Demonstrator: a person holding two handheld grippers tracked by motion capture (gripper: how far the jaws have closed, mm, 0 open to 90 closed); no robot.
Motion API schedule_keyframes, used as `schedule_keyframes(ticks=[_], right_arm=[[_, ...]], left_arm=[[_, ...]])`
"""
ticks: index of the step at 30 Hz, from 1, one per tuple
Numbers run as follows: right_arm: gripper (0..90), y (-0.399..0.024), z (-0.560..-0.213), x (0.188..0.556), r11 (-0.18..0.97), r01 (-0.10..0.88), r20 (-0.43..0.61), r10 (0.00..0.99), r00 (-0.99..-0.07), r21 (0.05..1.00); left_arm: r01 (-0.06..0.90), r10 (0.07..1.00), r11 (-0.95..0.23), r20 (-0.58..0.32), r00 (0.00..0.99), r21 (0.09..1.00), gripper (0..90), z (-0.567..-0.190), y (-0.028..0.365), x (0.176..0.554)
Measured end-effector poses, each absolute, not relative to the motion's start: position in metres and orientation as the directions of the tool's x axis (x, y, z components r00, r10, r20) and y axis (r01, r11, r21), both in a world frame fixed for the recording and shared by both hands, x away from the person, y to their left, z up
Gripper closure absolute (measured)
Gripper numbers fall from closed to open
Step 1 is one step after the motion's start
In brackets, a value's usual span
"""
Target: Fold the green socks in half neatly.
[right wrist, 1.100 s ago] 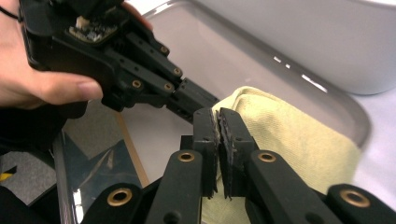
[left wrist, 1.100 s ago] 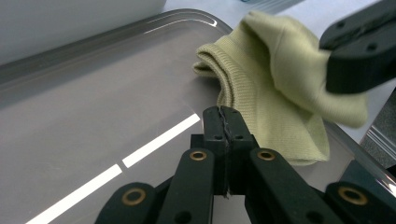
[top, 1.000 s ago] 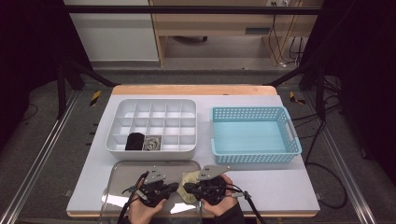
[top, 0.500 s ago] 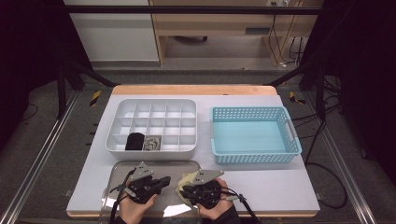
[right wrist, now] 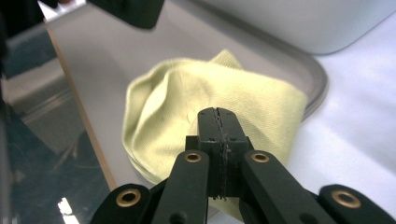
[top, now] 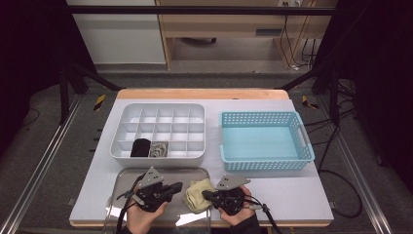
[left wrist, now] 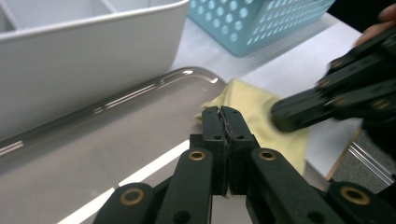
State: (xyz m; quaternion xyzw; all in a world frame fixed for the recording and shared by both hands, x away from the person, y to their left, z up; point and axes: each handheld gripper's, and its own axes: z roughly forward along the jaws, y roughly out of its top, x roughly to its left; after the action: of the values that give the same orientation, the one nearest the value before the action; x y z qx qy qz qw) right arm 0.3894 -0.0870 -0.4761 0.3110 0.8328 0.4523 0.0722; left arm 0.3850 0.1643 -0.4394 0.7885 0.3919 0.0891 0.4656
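**Inspector:** State of your tools, nearest first.

**Operator:** My left tongs [left wrist: 222,112] are clenched on nothing, poised over the flat grey metal tray [left wrist: 140,93] at bottom centre of the high view. My right tongs [right wrist: 217,112] are also clenched. Their tips sit over the crumpled pale yellow cloth [right wrist: 187,102], and I see no fabric caught between them.

**Inspector:** Where does the cloth lie?

**Operator:** At bottom centre of the high view, draped over the tray's right edge, partly on the tray and partly on the white tabletop [top: 292,195].

**Inspector:** Risks?

**Operator:** First, with both tools closed, pressing down would only shove the cloth. It could slide off the tray rim, or the tray itself could skate on the smooth table. Second, the two tools face each other closely across the cloth, so a careless reach could knock them together. Third, a shallow pinch on one loose fold may slip on lifting.

**Inspector:** Farther off?

**Operator:** The white plastic compartment box [top: 160,109] stands just beyond the tray, with a black item [top: 141,147] and a grey item [top: 157,148] in its near row. A high swing could strike its wall. The light blue perforated basket [top: 265,165] at centre right is well apart.
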Motion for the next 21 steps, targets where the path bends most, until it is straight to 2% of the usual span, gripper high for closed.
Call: schedule_keyframes(ticks=[5, 9, 13, 17, 21], right_arm=[[89.6, -0.088, -0.475, 0.389, 0.39, 0.447, 0.164, 0.579, -0.799, 0.805], [80.9, -0.105, -0.463, 0.387, 0.332, 0.442, 0.163, 0.617, -0.77, 0.833], [72.5, -0.116, -0.47, 0.387, 0.309, 0.477, 0.184, 0.649, -0.738, 0.823], [67.6, -0.114, -0.48, 0.388, 0.327, 0.508, 0.198, 0.654, -0.73, 0.797], [67.2, -0.114, -0.486, 0.389, 0.321, 0.536, 0.222, 0.659, -0.719, 0.781]], left_arm=[[0.52, 0.679, -0.284, -0.214, 0.702, 0.805, 88.2, -0.434, 0.147, 0.385], [0.521, 0.672, -0.32, -0.198, 0.714, 0.791, 88.5, -0.439, 0.133, 0.387], [0.539, 0.673, -0.362, -0.186, 0.716, 0.761, 88.7, -0.452, 0.121, 0.39], [0.557, 0.682, -0.38, -0.183, 0.708, 0.738, 88.8, -0.464, 0.116, 0.391], [0.561, 0.68, -0.389, -0.183, 0.71, 0.731, 88.9, -0.47, 0.114, 0.391]])
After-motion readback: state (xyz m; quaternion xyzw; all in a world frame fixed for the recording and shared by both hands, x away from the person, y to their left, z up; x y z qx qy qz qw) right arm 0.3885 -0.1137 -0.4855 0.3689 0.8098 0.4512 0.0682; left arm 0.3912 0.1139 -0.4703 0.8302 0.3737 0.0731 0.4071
